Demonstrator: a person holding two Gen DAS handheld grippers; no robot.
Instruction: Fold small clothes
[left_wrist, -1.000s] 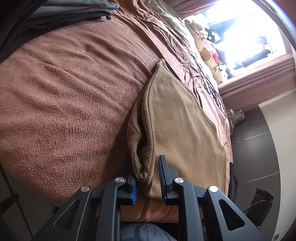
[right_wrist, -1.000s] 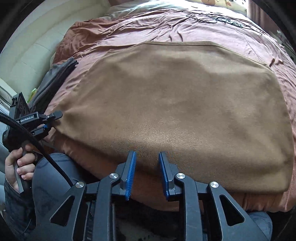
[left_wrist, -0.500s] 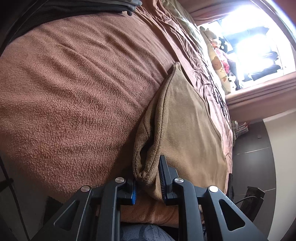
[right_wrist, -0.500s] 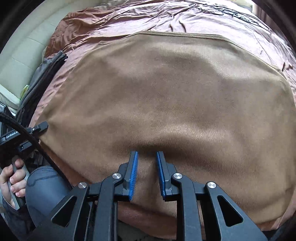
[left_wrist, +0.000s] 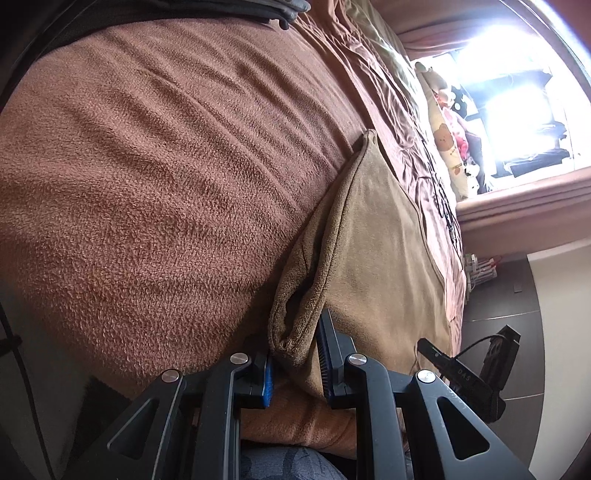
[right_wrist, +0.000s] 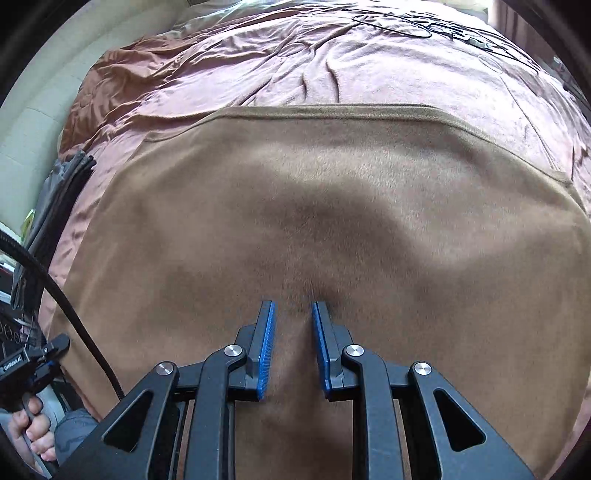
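1. Left gripper (left_wrist: 295, 360): blue-padded jaws narrowly parted, with the bunched near corner of the tan fleece cloth (left_wrist: 373, 258) clamped between them
2. Right gripper (right_wrist: 293, 314): jaws a small gap apart, tips pressed into the cloth's near middle (right_wrist: 332, 229), puckering it; whether a fold is pinched cannot be told
3. The cloth lies spread on the brown fleece blanket (left_wrist: 147, 184) covering the bed
4. Far left: a dark grey folded stack (right_wrist: 55, 192)
5. Far end: a plush bear-print pillow (left_wrist: 445, 144) beside the bright window
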